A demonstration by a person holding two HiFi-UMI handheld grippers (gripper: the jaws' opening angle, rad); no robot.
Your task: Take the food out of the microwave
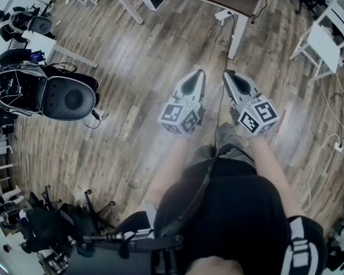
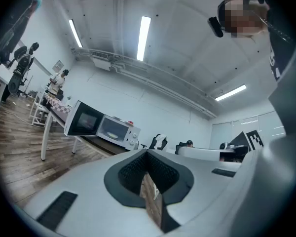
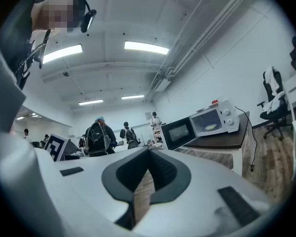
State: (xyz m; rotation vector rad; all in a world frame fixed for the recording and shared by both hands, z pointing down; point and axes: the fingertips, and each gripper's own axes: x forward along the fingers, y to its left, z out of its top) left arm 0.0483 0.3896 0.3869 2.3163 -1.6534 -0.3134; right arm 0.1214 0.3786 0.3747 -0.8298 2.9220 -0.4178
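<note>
The food (image 2: 110, 131) sits inside the microwave (image 2: 119, 129), seen through the open front as a small, pale, flat, roundish shape low in the cavity; it is too small for me to say what it is. The microwave is a white, boxy oven with round knobs on its right-hand panel. Its door (image 2: 83, 118), dark glass in a white frame, stands swung open to the left. The oven rests on a dark, smooth worktop (image 2: 96, 143) with white legs, set on a floor (image 1: 132, 85) of streaky brown wood planks.

I hold both grippers well apart from the oven, side by side and level over the floor. The left gripper (image 1: 199, 73) has its jaws together at the tips, with nothing between them. The right gripper (image 1: 228, 73) is likewise closed and empty. Each has a smooth pale grey shell with black ribbed pads, and carries a cube (image 1: 180, 116) printed with black-and-white square markers.

From the right gripper view the same microwave (image 3: 217, 120) appears off to the right, door open, the pale food (image 3: 212, 126) inside.
</note>
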